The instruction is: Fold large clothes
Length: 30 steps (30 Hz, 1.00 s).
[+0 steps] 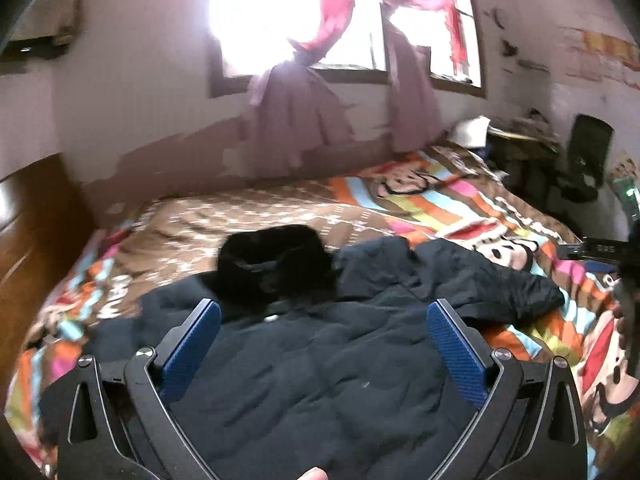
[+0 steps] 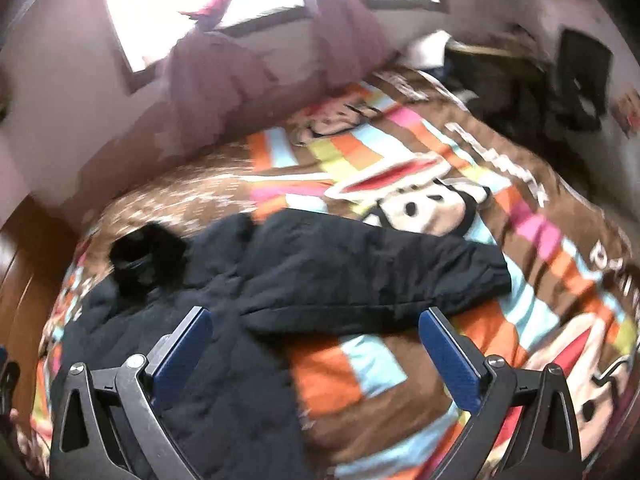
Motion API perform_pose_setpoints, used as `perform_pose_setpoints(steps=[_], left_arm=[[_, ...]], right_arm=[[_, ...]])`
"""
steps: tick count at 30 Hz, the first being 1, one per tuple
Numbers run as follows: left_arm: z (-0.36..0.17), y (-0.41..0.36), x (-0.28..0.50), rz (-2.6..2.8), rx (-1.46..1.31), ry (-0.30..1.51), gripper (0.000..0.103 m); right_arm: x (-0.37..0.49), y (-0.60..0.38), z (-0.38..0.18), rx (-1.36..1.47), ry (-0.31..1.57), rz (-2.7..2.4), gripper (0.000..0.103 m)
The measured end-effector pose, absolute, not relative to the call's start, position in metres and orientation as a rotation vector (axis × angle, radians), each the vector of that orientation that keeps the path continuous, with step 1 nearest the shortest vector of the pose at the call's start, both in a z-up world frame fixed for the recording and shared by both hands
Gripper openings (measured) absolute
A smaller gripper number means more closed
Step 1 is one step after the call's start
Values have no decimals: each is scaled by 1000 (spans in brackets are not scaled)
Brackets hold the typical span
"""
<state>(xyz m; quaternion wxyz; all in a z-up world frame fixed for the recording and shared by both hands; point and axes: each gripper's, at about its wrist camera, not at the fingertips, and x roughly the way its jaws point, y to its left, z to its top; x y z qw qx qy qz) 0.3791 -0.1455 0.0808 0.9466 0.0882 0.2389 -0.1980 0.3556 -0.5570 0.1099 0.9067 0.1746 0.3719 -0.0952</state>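
Note:
A large dark navy quilted coat (image 1: 312,364) lies spread on the bed, its black furry hood (image 1: 272,260) pointing toward the wall. One sleeve (image 2: 372,276) stretches out to the right over the bedspread. My left gripper (image 1: 324,312) hovers open above the coat's body, blue pads wide apart with nothing between them. My right gripper (image 2: 316,320) is open too, above the coat's right edge just below the sleeve. The right gripper's body (image 1: 600,248) shows at the right edge of the left wrist view.
The bed carries a colourful striped bedspread (image 2: 520,248) with cartoon monkey faces. A wooden headboard (image 1: 32,240) stands at the left. Pink curtains (image 1: 288,120) hang below a bright window on the far wall. Dark clutter (image 1: 576,164) sits past the bed's far right corner.

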Motion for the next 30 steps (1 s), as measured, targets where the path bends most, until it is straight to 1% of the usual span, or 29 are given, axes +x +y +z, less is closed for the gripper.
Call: perform_pose_setpoints(steps=[5, 9, 12, 14, 15, 16, 18, 20, 21, 22, 23, 24, 25, 27, 30], left_arm=[[30, -194, 438, -480, 181, 542, 101], [-16, -237, 484, -540, 137, 692, 101], [-36, -262, 505, -575, 114, 762, 101], [-44, -276, 512, -575, 117, 785, 101], [-51, -282, 517, -574, 123, 799, 101], [-55, -285, 520, -574, 127, 815, 101], [-69, -295, 530, -564, 143, 861, 101], [-80, -300, 536, -557, 140, 906, 101], [-84, -302, 538, -550, 142, 920, 101], [-87, -304, 540, -542, 140, 928, 101], [-89, -304, 541, -537, 142, 934, 101], [-89, -305, 542, -530, 150, 937, 102], [-89, -305, 542, -525, 160, 938, 102], [-87, -304, 541, -514, 156, 942, 101], [-74, -294, 538, -507, 116, 935, 101]], right_arm=[[381, -634, 21, 618, 791, -307, 103], [386, -685, -45, 807, 863, -392, 103], [384, -717, -77, 971, 827, -423, 103], [386, -733, -91, 1048, 783, -425, 100], [389, -740, -96, 1064, 768, -423, 93], [394, -746, -101, 1070, 763, -418, 82], [398, -751, -110, 1077, 759, -419, 72], [401, -756, -117, 1091, 757, -416, 58], [400, -757, -119, 1088, 759, -422, 43], [398, -759, -120, 1080, 764, -431, 30], [396, -760, -121, 1082, 760, -426, 26], [395, -763, -122, 1086, 751, -420, 19], [396, -767, -121, 1089, 742, -402, 14], [398, -767, -112, 1047, 726, -373, 10], [395, -760, -82, 956, 653, -345, 9]])
